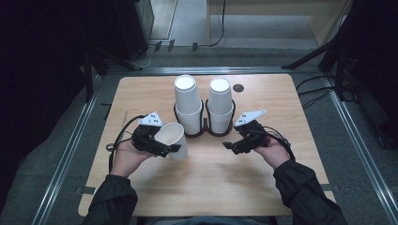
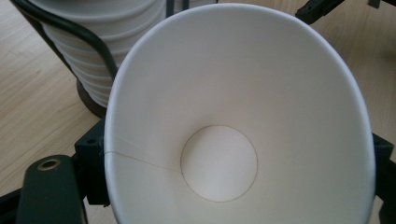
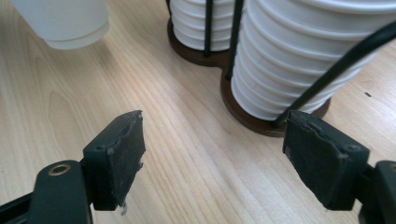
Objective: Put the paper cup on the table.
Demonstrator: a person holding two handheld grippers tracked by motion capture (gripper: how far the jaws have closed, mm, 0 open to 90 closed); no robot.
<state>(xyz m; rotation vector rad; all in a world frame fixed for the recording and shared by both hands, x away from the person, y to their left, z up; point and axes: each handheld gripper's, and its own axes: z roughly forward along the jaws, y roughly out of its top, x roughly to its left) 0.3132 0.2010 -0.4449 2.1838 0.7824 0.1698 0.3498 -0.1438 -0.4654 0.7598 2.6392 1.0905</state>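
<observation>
Left tool (image 1: 165, 149): clamped on single paper cup (image 1: 172, 138) | Right tool (image 1: 233, 146): jaws wide apart, empty | Worktop (image 1: 211, 187): two cup stacks (image 1: 188, 105) in holder

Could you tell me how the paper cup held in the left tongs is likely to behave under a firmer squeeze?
The paper cup looks thin-walled, and its rim already appears oval between the left tongs, so it would probably buckle. It is empty, so likely very light. Laid down, its tapered shape may roll.

Matt white paper cup (image 2: 233, 116); pale smooth wood table (image 1: 211, 183)
</observation>
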